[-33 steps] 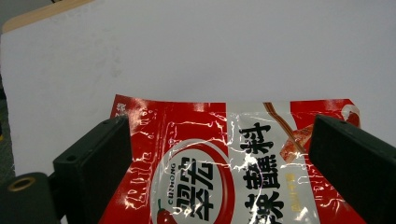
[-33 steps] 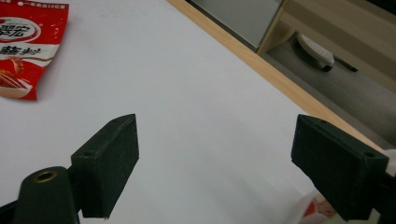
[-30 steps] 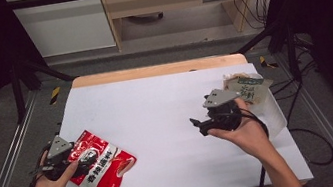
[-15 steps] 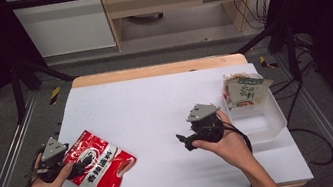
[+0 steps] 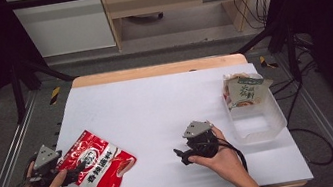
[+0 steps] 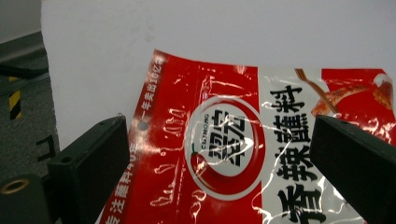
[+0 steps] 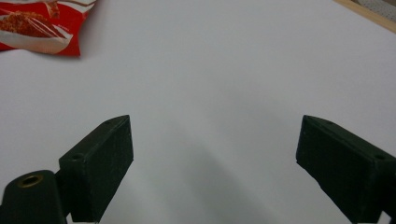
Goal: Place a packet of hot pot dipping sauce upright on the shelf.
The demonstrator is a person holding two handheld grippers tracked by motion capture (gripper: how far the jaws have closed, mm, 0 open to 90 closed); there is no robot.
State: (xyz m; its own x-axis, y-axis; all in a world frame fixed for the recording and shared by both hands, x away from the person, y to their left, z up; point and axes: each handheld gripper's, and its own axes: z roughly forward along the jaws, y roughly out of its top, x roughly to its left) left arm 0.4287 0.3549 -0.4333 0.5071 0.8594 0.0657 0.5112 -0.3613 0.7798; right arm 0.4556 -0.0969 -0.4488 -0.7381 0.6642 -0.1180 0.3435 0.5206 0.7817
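Left gripper (image 5: 66, 176) at table's (image 5: 155, 100) near-left corner, jaws spread wide over red pouch (image 5: 96, 164), nothing clamped; pouch flat, just inside the left edge. Right gripper (image 5: 186, 153) near front edge, jaws wide, empty, over bare white surface. Clear tub (image 5: 260, 121) by right edge, green packet (image 5: 244, 92) leaning in it.

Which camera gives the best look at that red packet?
The left gripper view: the red packet is close up, its printed label legible. The high view shows it whole but small at the table's left. The right gripper view catches one corner.
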